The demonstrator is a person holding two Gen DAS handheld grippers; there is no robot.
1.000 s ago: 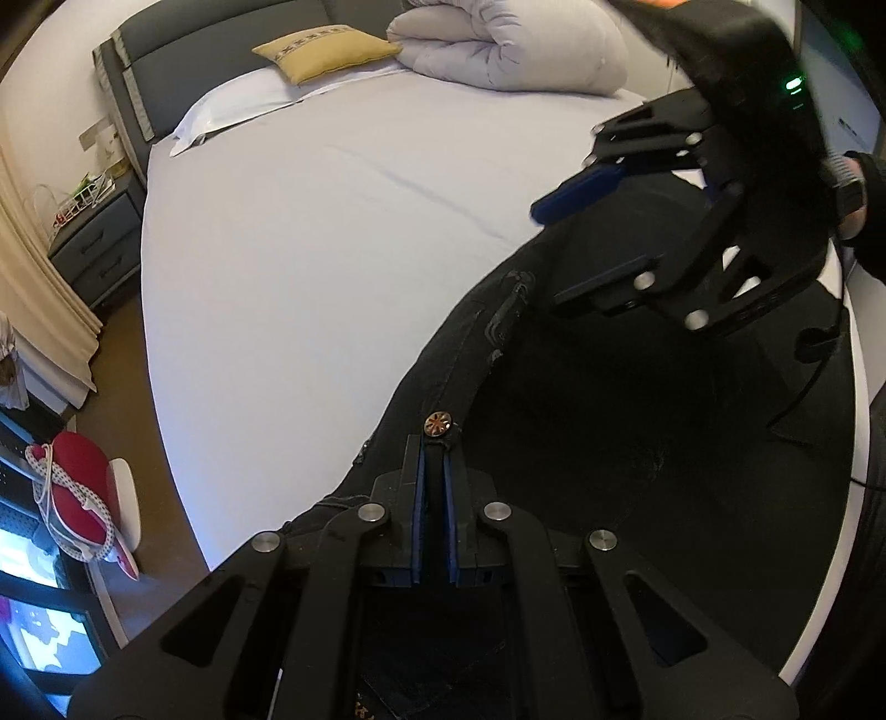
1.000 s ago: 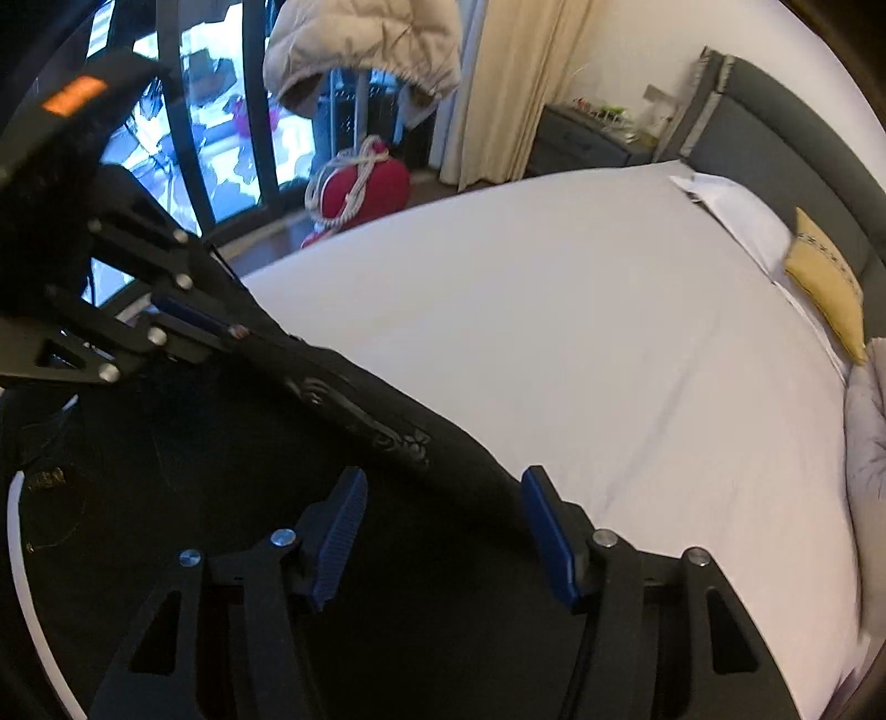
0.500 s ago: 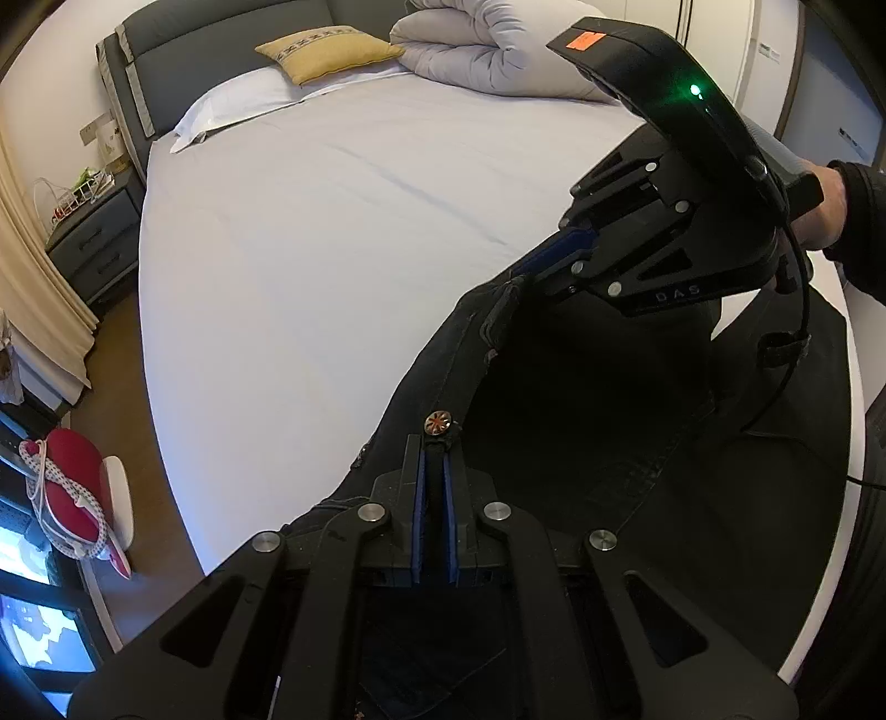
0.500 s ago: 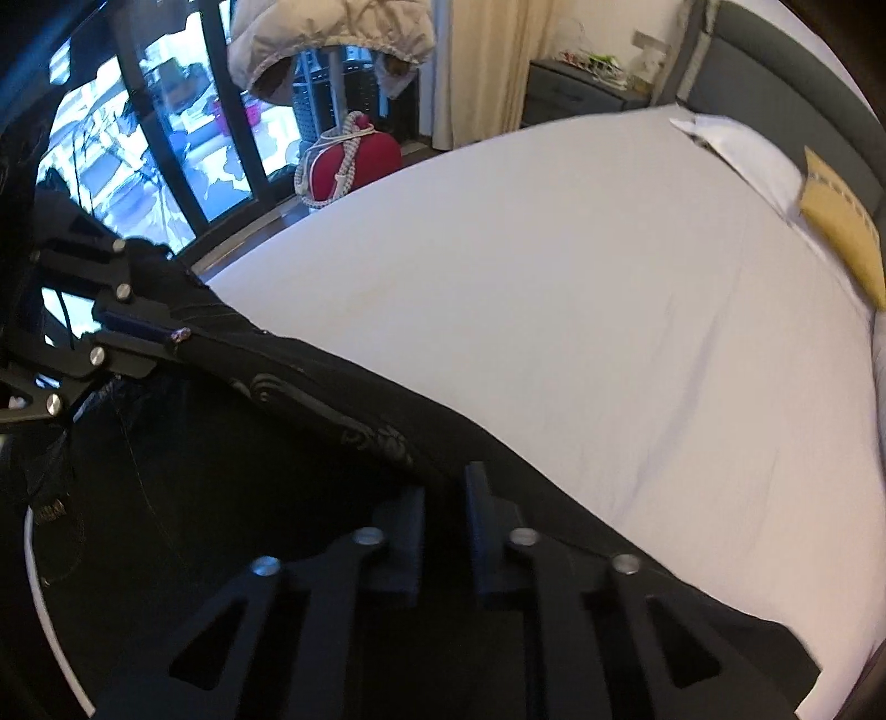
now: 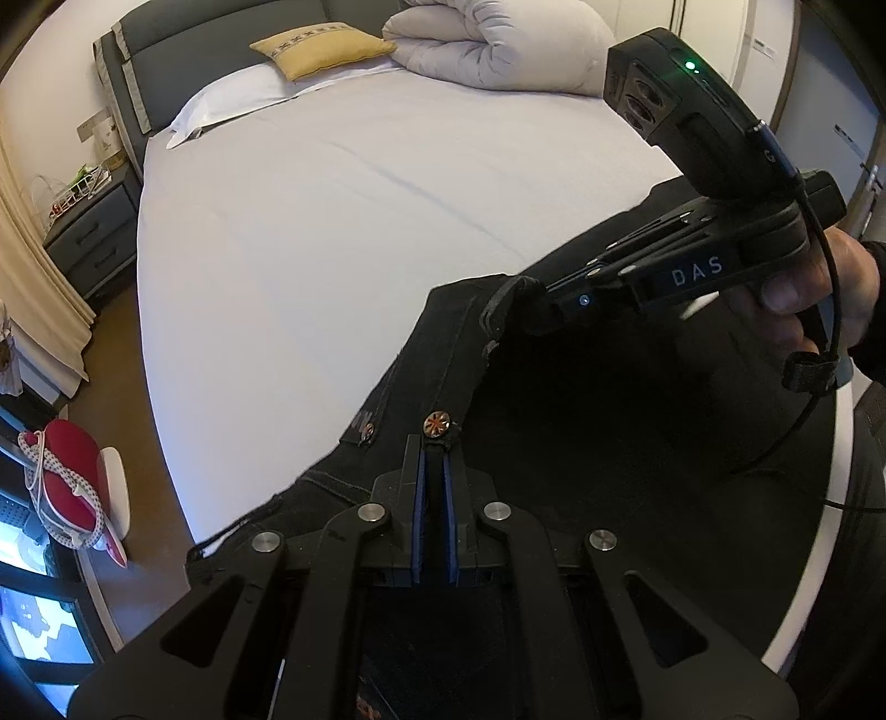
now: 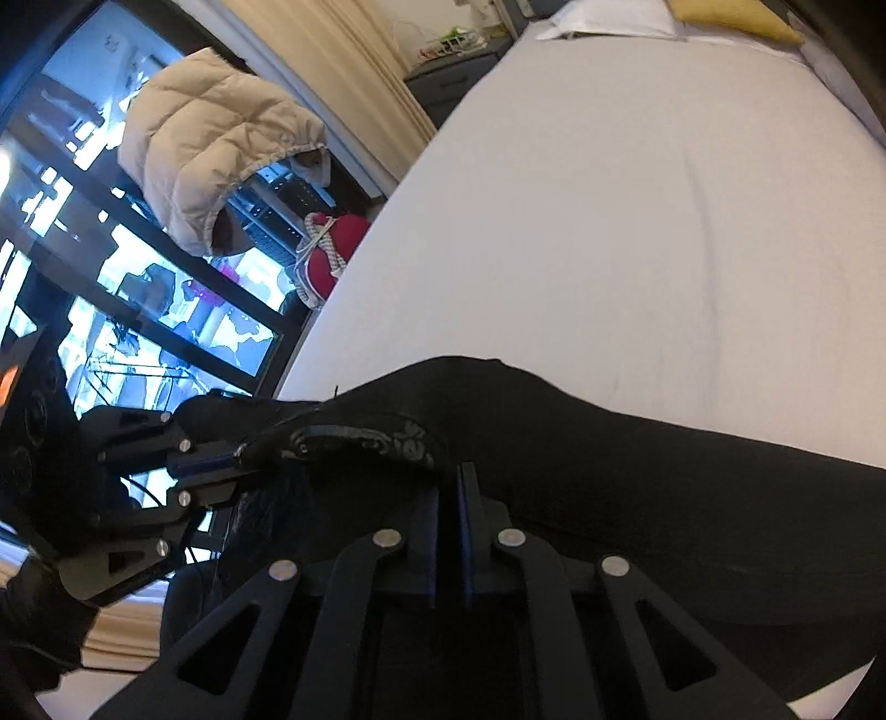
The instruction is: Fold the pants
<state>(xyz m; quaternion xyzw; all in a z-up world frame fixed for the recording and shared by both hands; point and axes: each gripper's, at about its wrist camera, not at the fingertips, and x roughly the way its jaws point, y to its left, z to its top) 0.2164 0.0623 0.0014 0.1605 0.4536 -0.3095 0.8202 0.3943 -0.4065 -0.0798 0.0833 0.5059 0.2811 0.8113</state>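
Black pants (image 5: 609, 415) lie on the near right part of the white bed, waistband toward me. My left gripper (image 5: 433, 448) is shut on the waistband just below a copper button (image 5: 436, 425). My right gripper (image 5: 540, 313), held by a hand (image 5: 803, 288), pinches the waistband edge further along; its jaws are closing with the fabric between them. In the right wrist view the pants (image 6: 664, 487) bulge up ahead of the right gripper (image 6: 448, 476), whose pads press the cloth. The left gripper (image 6: 238, 462) clamps the band at the left.
The bed sheet (image 5: 332, 221) stretches far beyond the pants. A yellow cushion (image 5: 326, 52) and rolled duvet (image 5: 498, 50) lie at the headboard. A nightstand (image 5: 91, 243) and a red item (image 5: 66, 459) stand left of the bed. A puffy jacket (image 6: 216, 138) hangs by the window.
The right gripper came down with wide jaws, rolled over and closed on the waistband edge. The left gripper stayed shut on the band by the button.
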